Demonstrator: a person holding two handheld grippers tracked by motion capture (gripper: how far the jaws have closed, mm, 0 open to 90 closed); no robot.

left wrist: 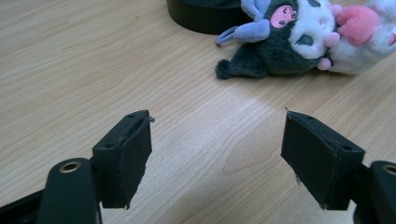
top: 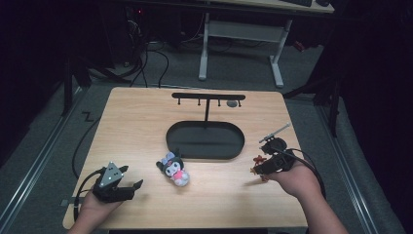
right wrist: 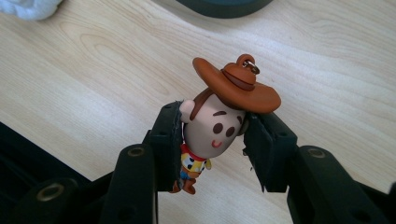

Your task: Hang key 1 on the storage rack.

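Observation:
My right gripper [right wrist: 212,135] is shut on a small cowboy figure [right wrist: 219,121] with a brown hat and a metal ring on top; the pads squeeze its head. In the high view that gripper [top: 260,168] hovers above the table's right side with the cowboy figure [top: 258,163] at its tip. My left gripper [left wrist: 215,158] stands open over bare wood, and it shows at the near left [top: 129,183] in the high view. A plush toy [top: 174,169] in black, white and pink lies in the table's middle, also seen ahead of the left jaws as the plush toy [left wrist: 303,37].
A black stand with an oval base [top: 204,140] and a crossbar with hooks [top: 208,96] occupies the table's far centre. A small grey object [top: 233,103] hangs from one hook. The wooden table [top: 141,122] has free room at its left. A desk frame [top: 241,44] stands beyond.

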